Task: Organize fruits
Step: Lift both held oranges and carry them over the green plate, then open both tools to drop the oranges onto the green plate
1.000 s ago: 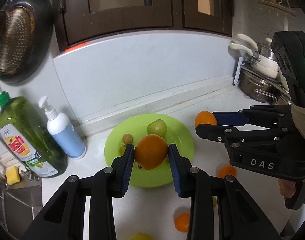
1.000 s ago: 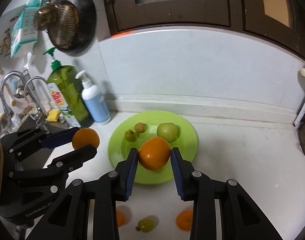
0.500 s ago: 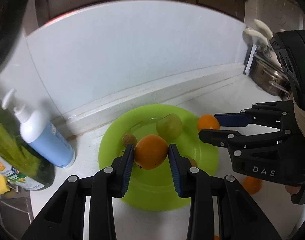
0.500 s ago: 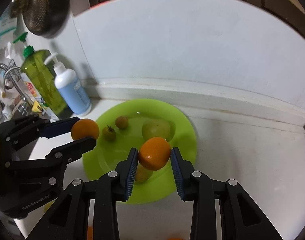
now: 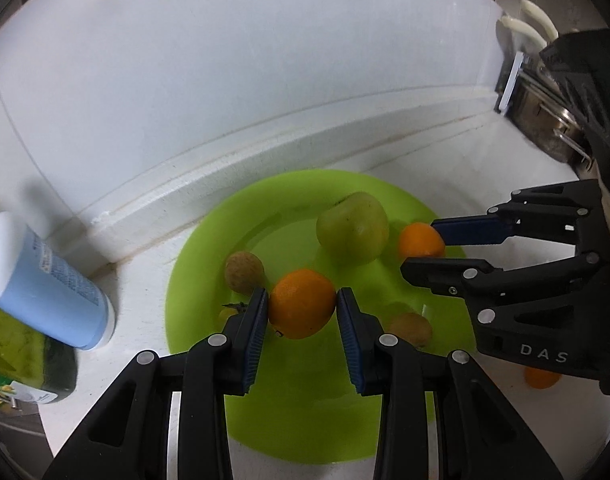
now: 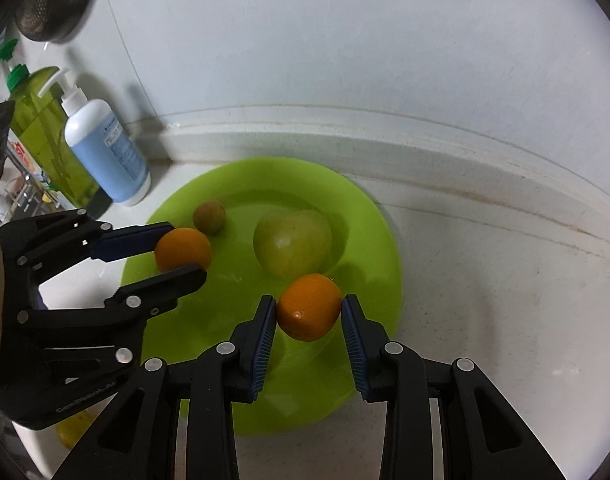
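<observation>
Two oranges are in transit above the green plate (image 5: 193, 280): the left tool (image 5: 301, 308) is clamped on one orange (image 5: 301, 303), the right tool (image 6: 309, 312) on another orange (image 6: 309, 306). Already on the plate lie a green apple (image 6: 292, 242) and a kiwi (image 6: 209, 216); one orange (image 5: 542, 378) remains on the counter (image 6: 485, 280). "DAS" reads on the right tool's body.

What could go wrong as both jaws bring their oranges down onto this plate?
1. The two oranges, one in the left gripper and one in the right gripper, are round and may roll off the shallow green plate.
2. The grippers sit close together over the plate and could collide.
3. A released orange might knock the green apple.
</observation>
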Motion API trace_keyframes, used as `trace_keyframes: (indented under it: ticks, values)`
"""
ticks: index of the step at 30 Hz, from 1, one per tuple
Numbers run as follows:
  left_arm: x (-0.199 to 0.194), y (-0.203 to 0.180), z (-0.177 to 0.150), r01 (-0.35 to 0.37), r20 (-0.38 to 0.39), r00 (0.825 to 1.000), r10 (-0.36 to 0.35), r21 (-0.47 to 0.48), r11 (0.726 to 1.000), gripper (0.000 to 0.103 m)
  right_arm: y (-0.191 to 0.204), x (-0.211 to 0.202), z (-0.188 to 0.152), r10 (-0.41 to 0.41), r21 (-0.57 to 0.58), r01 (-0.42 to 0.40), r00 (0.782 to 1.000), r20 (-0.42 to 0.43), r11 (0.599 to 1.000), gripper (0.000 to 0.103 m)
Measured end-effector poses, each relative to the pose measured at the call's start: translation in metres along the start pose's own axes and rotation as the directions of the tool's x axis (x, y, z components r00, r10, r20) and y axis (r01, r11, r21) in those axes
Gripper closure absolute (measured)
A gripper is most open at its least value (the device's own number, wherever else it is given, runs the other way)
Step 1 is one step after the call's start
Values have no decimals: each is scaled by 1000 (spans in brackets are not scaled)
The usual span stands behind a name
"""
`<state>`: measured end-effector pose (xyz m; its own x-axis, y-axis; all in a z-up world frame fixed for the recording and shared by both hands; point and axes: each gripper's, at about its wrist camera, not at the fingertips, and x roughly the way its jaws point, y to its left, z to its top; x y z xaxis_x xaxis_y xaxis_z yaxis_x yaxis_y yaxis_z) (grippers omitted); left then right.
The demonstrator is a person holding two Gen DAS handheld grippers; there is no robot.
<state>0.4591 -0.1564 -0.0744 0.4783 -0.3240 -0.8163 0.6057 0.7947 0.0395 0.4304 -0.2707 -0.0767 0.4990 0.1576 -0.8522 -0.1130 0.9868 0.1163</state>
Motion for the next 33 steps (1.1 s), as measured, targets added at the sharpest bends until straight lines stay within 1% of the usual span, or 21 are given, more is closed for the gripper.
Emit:
trace_keyframes:
  ticks: [7, 12, 15, 17, 21, 24, 26, 33]
  values:
    - [14, -2, 0, 8, -35, 999, -8, 5, 1000, 68, 0, 10, 0, -4, -4, 4, 1000, -21, 1000, 68]
    - [18, 0, 0, 8, -46, 999, -8, 1, 1000, 68, 1, 15, 1, -1, -5, 1, 999, -32, 1000, 68]
    - [17, 0, 1, 7, -37, 999, -7, -8, 1000, 67, 1, 15, 1, 2, -2, -2, 1000, -30, 1000, 68]
    - [12, 1, 2, 6, -26, 1000, -6, -11, 1000, 63, 1, 14, 1, 4, -3, -4, 1000, -23, 1000, 68]
    - [-3, 2, 0, -2, 0, 1000, 2, -13, 1000, 61, 2, 6, 0, 5, 5, -5, 1000, 3, 1000, 67]
    - [-16, 3, -3, -5, 21, 1000, 6, -16, 1000, 61, 1, -4, -1, 2, 9, -2, 1000, 21, 1000, 67]
    - [-28, 3, -5, -22, 38, 999, 23, -17, 1000, 61, 4, -12, -3, -1, 4, 0, 999, 39, 1000, 67]
    - [-69, 2, -11, -44, 111, 993, 48, -40, 998, 56, 17, -46, -11, 0, -6, 1, 994, 110, 1000, 67]
